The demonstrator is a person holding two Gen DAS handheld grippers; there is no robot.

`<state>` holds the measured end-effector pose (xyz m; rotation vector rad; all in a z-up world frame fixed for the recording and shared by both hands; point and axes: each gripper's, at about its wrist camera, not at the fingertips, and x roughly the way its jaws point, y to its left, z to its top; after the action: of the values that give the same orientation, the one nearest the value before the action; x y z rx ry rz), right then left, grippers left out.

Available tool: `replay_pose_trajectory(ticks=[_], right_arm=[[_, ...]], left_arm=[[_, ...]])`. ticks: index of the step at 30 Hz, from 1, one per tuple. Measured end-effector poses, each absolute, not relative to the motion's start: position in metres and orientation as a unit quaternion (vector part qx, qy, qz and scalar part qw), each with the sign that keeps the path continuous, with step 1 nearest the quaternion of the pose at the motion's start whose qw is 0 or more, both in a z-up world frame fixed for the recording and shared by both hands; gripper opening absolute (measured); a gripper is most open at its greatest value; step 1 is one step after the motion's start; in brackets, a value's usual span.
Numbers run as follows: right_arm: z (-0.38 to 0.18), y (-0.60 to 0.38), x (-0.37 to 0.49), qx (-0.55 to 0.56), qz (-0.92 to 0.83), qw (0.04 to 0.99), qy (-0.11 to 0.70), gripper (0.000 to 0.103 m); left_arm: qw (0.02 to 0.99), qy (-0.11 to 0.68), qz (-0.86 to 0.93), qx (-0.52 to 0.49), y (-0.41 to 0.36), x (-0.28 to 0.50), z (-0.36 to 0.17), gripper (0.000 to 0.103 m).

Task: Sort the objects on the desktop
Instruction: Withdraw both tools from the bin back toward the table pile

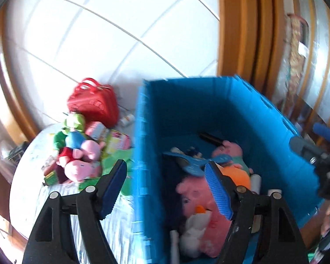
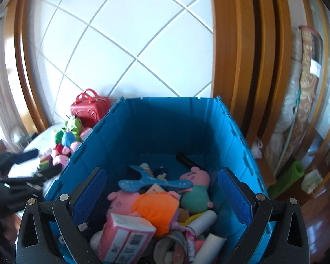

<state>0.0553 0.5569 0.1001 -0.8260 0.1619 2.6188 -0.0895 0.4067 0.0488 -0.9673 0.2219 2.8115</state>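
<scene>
The blue crate (image 2: 165, 132) stands open-topped on the table, and the sorted things lie heaped on its floor: a pink pig plush in an orange dress (image 2: 151, 206), a second pig plush in green (image 2: 195, 191), a flat blue boomerang-shaped toy (image 2: 156, 181), a pink tissue pack (image 2: 125, 237) nearest the camera and some white tubes (image 2: 203, 221) beside it. Against the crate's far wall lies a dark stick-like thing (image 2: 187, 159); what it is cannot be told.

The right gripper (image 2: 161, 195) hangs over the crate's near end, its blue-padded fingers spread wide with nothing between them. The left gripper (image 1: 165, 187) straddles the crate's left wall (image 1: 143, 154), one finger outside and one above the toys inside, also wide apart and empty.

Left of the crate, on the pale tabletop (image 1: 33, 154), waits an unsorted pile: a green plush (image 1: 73, 123), more pink pig plushes (image 1: 79, 167) and small pink boxes (image 1: 118, 140). Behind that pile, against the white tiled wall (image 2: 121, 44), sits a red case with handles (image 1: 92, 101).
</scene>
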Motion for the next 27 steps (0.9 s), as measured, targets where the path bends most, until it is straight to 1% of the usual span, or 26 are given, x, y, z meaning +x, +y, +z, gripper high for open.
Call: replay_pose_trajectory(ticks=[3,10,13,17,19,20,22,24,27], right_arm=[[0.100,0.538,0.044,-0.297,0.935,0.187,0.051,0.103],[0.109,0.474,0.011,-0.289,0.938,0.190,0.034,0.103],[0.113,0.439,-0.007,-0.289,0.938,0.190,0.032,0.103],[0.114,0.389,-0.032,-0.287,0.941,0.179,0.025,0.103],[0.109,0.363,-0.045,-0.289,0.941,0.172,0.026,0.103],[0.106,0.350,-0.052,-0.292,0.941,0.168,0.027,0.103],[0.095,0.327,-0.067,-0.297,0.941,0.161,0.028,0.103],[0.082,0.307,-0.078,-0.300,0.939,0.163,0.031,0.103],[0.053,0.283,-0.093,-0.313,0.935,0.159,0.044,0.103]], left_arm=[[0.068,0.059,0.948,-0.304,0.376,-0.085,0.060,0.078],[0.059,0.027,0.956,-0.288,0.286,-0.088,0.074,0.078],[0.047,0.029,0.958,-0.280,0.245,-0.088,0.075,0.078],[0.018,0.043,0.970,-0.241,0.187,-0.074,0.074,0.079],[0.014,0.050,0.972,-0.231,0.158,-0.069,0.071,0.081],[0.015,0.053,0.972,-0.226,0.143,-0.067,0.067,0.083],[0.038,0.058,0.971,-0.229,0.115,-0.070,0.057,0.083],[0.063,0.061,0.959,-0.268,0.090,-0.084,0.034,0.083],[0.048,0.061,0.944,-0.321,0.059,-0.103,-0.006,0.083]])
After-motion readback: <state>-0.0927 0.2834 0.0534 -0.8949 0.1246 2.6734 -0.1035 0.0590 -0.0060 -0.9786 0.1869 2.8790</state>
